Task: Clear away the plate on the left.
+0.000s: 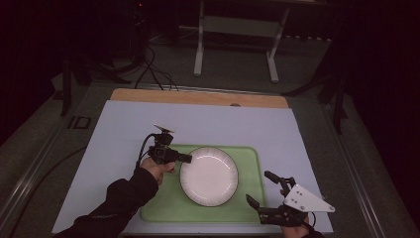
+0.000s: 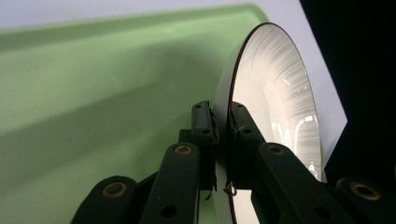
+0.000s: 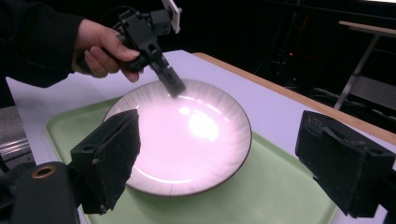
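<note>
High view: a white plate [image 1: 209, 176] is seen lying on a green tray [image 1: 247, 206], which rests on a pale mat [image 1: 124, 124] over the wooden table [image 1: 198, 96]. The plate is placed left of the tray's middle. At the plate's nine to ten o'clock edge, the left gripper [image 1: 187, 158] is held by a hand [image 1: 156, 168] in a dark sleeve [image 1: 124, 196], and its jaws are pressed onto the rim. In the left gripper view the rim of the plate [image 2: 275, 93] is seen pinched between the two jaws, one jaw on each face, with the tray [image 2: 93, 93] beyond. The right gripper [image 1: 261, 187] is held at about four o'clock from the plate, over the tray's near right corner, apart from the plate. Its jaws are spread wide, as is shown in the right gripper view, where the plate [image 3: 187, 140] is framed between them and the left gripper [image 3: 173, 86] is seen at its far rim.
</note>
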A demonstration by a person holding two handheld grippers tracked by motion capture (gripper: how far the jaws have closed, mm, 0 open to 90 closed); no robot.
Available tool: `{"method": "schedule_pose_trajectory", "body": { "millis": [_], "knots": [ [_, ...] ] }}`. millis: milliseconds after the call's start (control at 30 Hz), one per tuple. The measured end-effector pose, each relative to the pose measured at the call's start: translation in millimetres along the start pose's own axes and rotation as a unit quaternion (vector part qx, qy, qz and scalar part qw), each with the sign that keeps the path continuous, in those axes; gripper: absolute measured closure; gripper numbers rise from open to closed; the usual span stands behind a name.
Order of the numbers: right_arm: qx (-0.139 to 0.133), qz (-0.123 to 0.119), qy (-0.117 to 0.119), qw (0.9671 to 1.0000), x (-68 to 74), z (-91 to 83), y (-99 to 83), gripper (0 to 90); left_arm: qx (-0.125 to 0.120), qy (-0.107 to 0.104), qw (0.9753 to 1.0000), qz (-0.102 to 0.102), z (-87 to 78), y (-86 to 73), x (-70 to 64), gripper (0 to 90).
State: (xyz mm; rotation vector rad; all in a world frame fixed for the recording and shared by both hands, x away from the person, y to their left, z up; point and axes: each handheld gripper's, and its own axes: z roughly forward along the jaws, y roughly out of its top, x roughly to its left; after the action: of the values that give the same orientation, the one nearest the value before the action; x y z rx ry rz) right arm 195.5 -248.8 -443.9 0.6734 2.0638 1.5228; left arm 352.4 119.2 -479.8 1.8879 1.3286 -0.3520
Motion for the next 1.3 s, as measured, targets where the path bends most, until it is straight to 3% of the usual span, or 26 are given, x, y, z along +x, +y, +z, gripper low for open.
{"method": "schedule_pose_trajectory", "body": {
  "millis": [167, 333, 633, 867, 1000, 1100, 1167, 1300],
  "knots": [
    [0.0, 0.0, 0.0, 1.0, -0.3, 0.1, -0.3, 13.9, 0.009, -0.003, 0.9999, -0.008, 8.7, -3.9, 4.5, 82.9],
    [0.001, 0.0, 0.001, 1.0, -0.4, 0.8, -0.5, 13.9, 0.017, 0.0, 0.9999, 0.0, 16.6, -6.9, 6.2, 82.8],
    [0.002, -0.001, 0.002, 1.0, -0.6, 1.0, -0.6, 13.9, 0.021, -0.002, 0.9997, -0.015, 22.5, -7.6, 17.0, 83.2],
    [0.002, -0.001, 0.002, 1.0, -0.4, 0.9, -0.5, 13.9, 0.022, 0.006, 0.9997, -0.012, 25.0, -7.3, 18.0, 83.6],
    [0.003, -0.001, 0.003, 1.0, -0.2, 1.3, -0.6, 13.9, 0.026, 0.024, 0.9994, -0.001, 27.8, -7.4, 17.4, 84.1],
    [0.002, -0.002, 0.003, 1.0, -0.4, 1.0, -0.6, 13.9, 0.028, 0.033, 0.9991, -0.002, 31.2, -9.5, 20.3, 84.6],
    [0.002, -0.001, 0.003, 1.0, -0.6, 0.9, -0.7, 13.9, 0.03, 0.03, 0.999, -0.012, 33.0, -11.8, 24.5, 84.6],
    [0.004, 0.0, 0.004, 1.0, -0.4, 1.4, -0.9, 13.9, 0.029, 0.029, 0.9991, -0.014, 33.3, -13.5, 26.1, 84.5]
  ]
}}
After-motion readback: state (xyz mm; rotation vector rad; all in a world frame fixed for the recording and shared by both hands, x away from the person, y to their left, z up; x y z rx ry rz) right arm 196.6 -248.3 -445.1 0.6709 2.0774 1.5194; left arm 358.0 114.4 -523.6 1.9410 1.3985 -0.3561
